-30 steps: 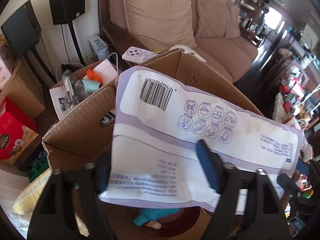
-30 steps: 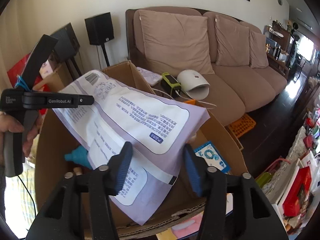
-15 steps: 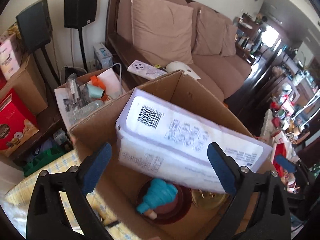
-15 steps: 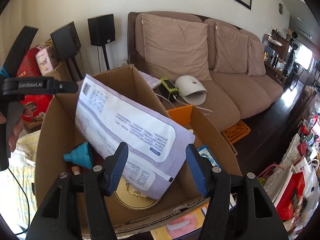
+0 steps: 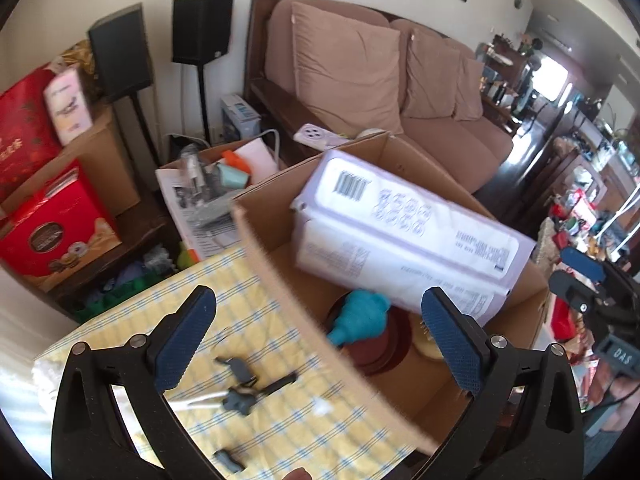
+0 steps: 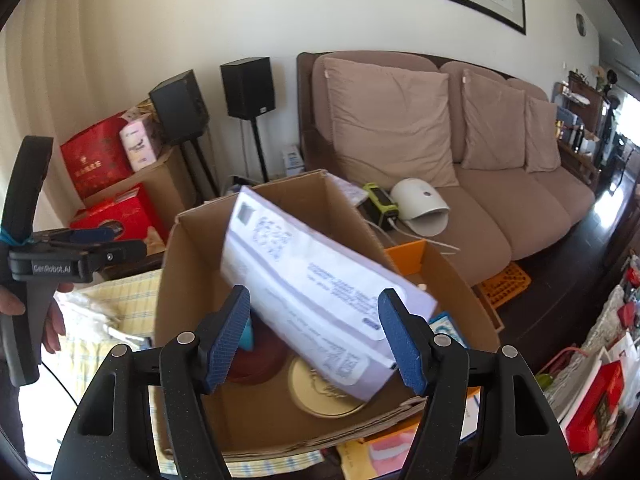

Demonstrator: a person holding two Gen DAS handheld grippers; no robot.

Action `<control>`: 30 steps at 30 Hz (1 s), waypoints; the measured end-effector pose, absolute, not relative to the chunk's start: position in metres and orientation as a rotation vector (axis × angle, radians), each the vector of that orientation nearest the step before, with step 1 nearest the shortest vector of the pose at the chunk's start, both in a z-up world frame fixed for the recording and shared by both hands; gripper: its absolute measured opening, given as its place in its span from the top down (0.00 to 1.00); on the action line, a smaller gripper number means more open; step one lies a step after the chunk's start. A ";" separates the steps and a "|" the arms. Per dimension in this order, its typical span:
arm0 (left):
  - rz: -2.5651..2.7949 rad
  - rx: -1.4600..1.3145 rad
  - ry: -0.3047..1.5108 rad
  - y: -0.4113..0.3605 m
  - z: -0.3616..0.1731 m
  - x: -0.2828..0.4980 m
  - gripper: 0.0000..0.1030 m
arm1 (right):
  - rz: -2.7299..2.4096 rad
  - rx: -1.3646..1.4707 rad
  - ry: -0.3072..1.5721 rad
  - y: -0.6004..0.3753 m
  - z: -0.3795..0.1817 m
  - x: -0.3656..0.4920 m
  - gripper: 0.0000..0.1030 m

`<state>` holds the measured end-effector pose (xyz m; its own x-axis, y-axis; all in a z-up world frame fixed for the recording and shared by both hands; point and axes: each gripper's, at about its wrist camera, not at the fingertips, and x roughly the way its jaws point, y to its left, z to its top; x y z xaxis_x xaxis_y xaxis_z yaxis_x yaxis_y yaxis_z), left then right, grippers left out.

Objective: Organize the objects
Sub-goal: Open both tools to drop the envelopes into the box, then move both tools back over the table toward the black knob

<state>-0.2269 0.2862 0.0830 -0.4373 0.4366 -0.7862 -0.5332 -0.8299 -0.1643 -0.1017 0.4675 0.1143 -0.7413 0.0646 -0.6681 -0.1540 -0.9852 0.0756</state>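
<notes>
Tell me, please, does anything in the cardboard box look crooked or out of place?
Yes. The white and purple package lies tilted in the cardboard box, not flat: one end points up toward the far wall, the other slopes down over the gold lid. Neither gripper holds it; both have jaws opening.

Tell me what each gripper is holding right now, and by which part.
Nothing is held. The left gripper and right gripper are both opening with no pad pressing on anything; the white and lavender package sits tilted in the cardboard box.
</notes>
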 end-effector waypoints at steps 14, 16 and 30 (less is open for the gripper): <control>2.412 -1.220 0.185 0.184 0.064 -0.187 0.00 | 2.989 -1.187 0.163 0.370 0.104 -0.122 0.26; 2.438 -1.224 0.184 0.168 0.059 -0.183 0.00 | 3.009 -1.209 0.157 0.355 0.100 -0.126 0.26; 2.565 -1.251 0.018 0.083 0.035 -0.159 0.00 | 3.093 -1.304 0.109 0.277 0.071 -0.147 0.26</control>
<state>-0.1587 0.0830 0.0351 -0.5829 0.2495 -0.7733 -0.2602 -0.9589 -0.1133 -0.1465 0.2772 0.0709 -0.6784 -0.2230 -0.7000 0.1730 -0.9745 0.1429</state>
